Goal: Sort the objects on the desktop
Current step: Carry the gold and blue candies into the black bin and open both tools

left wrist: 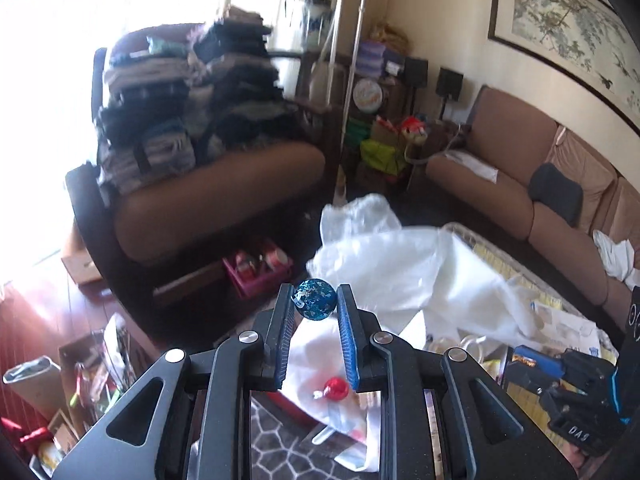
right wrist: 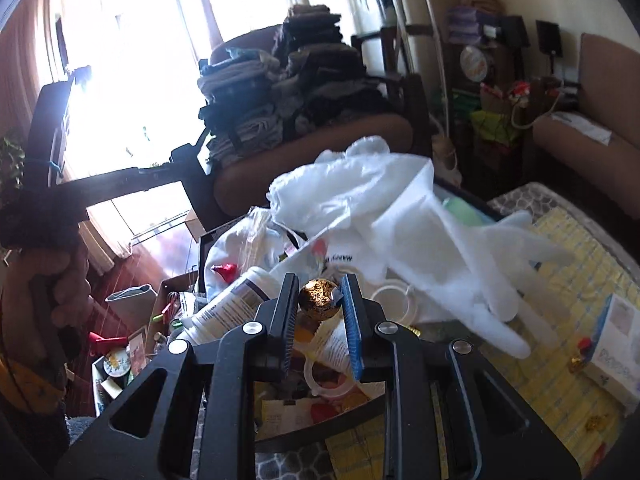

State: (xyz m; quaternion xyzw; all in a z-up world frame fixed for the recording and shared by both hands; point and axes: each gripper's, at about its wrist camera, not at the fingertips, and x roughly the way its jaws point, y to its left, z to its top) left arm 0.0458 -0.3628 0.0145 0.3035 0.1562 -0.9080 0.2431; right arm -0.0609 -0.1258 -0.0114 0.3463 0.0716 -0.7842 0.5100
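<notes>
My left gripper (left wrist: 316, 300) is shut on a blue foil-wrapped ball (left wrist: 315, 299) and holds it in the air above the cluttered table. A red foil-wrapped candy (left wrist: 335, 388) lies on white paper below it. My right gripper (right wrist: 320, 298) is shut on a gold foil-wrapped ball (right wrist: 319, 297) above the table's clutter. In the right wrist view a red foil candy (right wrist: 225, 271) lies at the left of the pile, and small gold candies (right wrist: 595, 423) lie on the yellow mat. The right gripper also shows in the left wrist view (left wrist: 576, 392) at the lower right.
A crumpled white plastic bag (right wrist: 384, 200) covers the table's middle. A white bottle (right wrist: 228, 304), tape rolls (right wrist: 394, 300) and a small white box (right wrist: 618, 340) lie on the table. An armchair stacked with folded clothes (left wrist: 192, 112) stands behind, a sofa (left wrist: 520, 184) at the right, boxes of clutter (left wrist: 92, 380) on the floor.
</notes>
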